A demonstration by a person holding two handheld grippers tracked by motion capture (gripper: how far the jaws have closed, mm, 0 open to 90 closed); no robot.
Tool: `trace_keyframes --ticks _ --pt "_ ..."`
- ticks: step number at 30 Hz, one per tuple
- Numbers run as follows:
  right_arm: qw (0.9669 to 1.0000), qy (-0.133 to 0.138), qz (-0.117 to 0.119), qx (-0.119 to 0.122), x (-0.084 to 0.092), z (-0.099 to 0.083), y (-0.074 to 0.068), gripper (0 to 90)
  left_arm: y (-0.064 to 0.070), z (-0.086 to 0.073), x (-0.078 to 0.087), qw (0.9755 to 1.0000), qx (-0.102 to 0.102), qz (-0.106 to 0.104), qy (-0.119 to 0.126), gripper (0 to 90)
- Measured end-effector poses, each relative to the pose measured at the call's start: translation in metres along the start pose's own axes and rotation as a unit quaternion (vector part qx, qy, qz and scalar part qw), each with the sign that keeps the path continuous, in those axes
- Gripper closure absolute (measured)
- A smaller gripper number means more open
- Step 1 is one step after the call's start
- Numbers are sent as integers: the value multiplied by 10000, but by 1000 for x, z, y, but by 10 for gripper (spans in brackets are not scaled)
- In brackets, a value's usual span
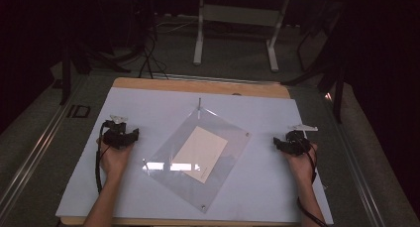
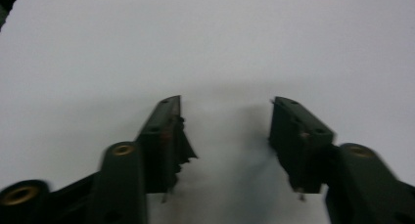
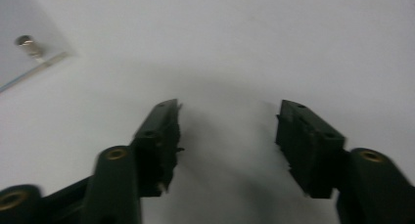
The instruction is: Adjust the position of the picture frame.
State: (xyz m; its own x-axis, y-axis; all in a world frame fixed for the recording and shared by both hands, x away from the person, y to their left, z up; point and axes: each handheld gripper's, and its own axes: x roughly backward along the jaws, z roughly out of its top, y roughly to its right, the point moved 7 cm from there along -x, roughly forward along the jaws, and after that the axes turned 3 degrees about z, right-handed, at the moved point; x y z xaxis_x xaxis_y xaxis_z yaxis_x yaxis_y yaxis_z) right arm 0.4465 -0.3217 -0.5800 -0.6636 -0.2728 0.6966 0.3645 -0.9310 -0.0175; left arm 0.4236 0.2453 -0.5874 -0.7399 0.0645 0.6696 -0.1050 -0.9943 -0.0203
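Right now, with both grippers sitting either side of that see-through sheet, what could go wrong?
The clear sheet lies flat on the white board, so open jaws may slide off its thin edge instead of catching it. The paper at its middle could shift if the sheet gets nudged. The left gripper and right gripper both stand apart from it, so uneven pulls might spin it.

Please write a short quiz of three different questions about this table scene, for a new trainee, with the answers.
1. True or false: the left tongs hold the clear plate.
2. What lies under the clear plate? A) a pale sheet B) a red cup C) a spoon
3. Fill in: the jaws of the right tongs are ____.

Key: 1. False; both tongs rest on the white board, apart from the plate. 2. A, the pale sheet. 3. Open, with nothing between them.
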Motion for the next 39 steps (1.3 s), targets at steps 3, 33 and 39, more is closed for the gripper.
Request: trace_keyframes --ticks 3,33,39 --pt "9999 61 108 113 2 2 -5 460 -2 2 9 9999 12 -90 116 477" --pt "9952 241 750 576 0 18 -46 477 5 -4 47 9959 56 -798 428 445" --pt "9926 386 951 656 2 28 -55 478 10 -10 55 9947 -187 -915 441 527"
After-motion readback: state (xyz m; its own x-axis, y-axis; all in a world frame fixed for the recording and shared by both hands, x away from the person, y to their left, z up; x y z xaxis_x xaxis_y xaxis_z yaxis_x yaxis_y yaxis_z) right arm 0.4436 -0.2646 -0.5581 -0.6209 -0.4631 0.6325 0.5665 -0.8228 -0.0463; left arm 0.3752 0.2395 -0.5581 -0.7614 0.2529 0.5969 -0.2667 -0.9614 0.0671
